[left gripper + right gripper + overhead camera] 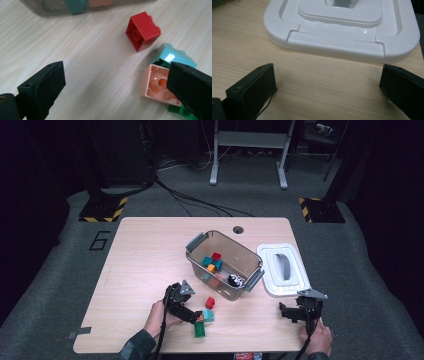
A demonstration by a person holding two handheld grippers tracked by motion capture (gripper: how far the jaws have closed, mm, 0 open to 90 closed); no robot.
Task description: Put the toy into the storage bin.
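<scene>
several blocks already lie in the clear bin, while four loose blocks wait on the surface beside the left gripper, fingers spread wide and empty; right gripper idles open near the white lid.

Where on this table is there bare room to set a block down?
Bare wood spreads across the table left of the bin, and between the loose blocks and right gripper. It is crowded around those blocks at the left gripper and between bin and lid.
</scene>
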